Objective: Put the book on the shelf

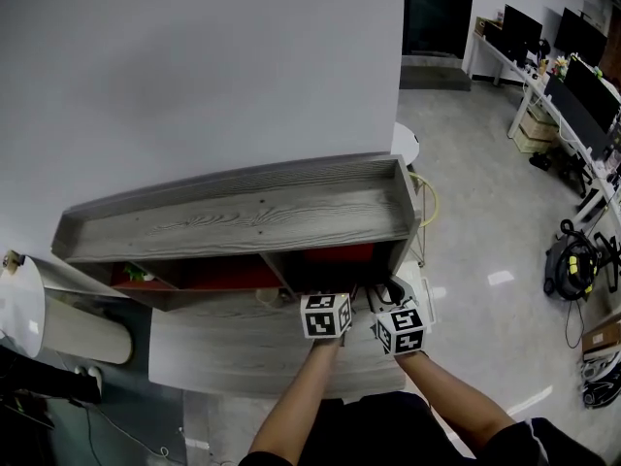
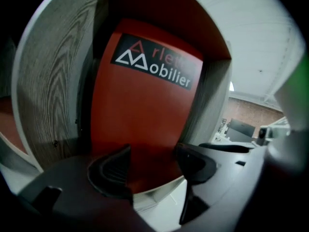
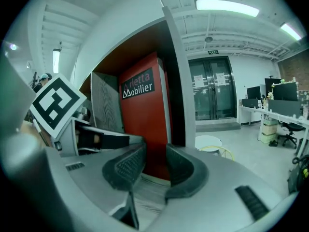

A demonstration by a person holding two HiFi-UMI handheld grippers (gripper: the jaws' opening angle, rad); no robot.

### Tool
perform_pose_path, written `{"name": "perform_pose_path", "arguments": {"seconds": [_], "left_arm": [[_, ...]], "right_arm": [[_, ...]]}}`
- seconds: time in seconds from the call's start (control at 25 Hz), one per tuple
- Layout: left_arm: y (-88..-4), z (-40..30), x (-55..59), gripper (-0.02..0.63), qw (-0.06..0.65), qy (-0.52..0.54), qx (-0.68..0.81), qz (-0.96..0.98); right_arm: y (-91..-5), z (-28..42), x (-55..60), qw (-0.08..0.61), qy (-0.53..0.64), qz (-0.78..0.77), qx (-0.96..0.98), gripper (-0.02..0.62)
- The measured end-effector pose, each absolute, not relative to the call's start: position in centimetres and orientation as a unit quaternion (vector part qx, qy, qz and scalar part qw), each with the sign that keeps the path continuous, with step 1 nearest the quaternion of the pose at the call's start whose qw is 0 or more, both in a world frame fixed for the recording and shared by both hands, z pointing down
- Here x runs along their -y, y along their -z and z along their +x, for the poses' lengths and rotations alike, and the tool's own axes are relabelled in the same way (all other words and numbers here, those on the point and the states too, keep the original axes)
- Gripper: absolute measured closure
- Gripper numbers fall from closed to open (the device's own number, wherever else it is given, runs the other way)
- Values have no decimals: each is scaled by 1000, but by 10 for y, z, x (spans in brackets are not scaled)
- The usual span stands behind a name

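**Book stands at right end of shelf**

The red book (image 2: 145, 105) is seen upright in the compartment at the right end of the shelf (image 1: 243, 212), between the wood divider (image 2: 53, 91) and the grey end wall (image 2: 212, 100); white lettering (image 2: 154, 66) is carried near the top of its cover. The left gripper (image 2: 153, 151) is held close before the cover with its jaws set wide apart, and nothing is clamped; the book's lower edge is framed between them. The right gripper (image 3: 155, 151) is held just beside the left, with its jaws drawn fairly close; the book's foot is seen in the gap, but contact with the pads cannot be told.
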State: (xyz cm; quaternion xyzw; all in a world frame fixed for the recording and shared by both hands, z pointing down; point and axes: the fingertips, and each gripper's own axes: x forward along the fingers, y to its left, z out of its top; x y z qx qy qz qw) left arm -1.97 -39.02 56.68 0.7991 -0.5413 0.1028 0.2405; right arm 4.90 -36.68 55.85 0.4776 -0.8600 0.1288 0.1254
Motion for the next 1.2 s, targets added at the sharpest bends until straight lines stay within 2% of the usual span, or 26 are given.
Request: {"name": "perform_pose_path", "arguments": {"seconds": [0.16,0.24,0.36,0.52,0.92,1.2], "left_arm": [[-555,-15,360,314,223,-95,518,820],[-547,-16,343,338,211,-85,513,828],[-532,-18,313,461,192,-58,508,838],[-532,-32,268,569,181,-63,539,820],[-576,-81,139,586,271,-73,620,733],[-572,-103,71,586,243,-74,649,717]], "right_arm": [[-552,57,357,111,-141,459,870,508],[-550,63,353,105,-146,448,876,540],[-550,70,340,104,-154,425,886,589],[-556,76,315,109,-168,393,898,595],[-584,83,221,148,-162,326,920,595],[-594,84,144,164,-167,340,911,595]]}}
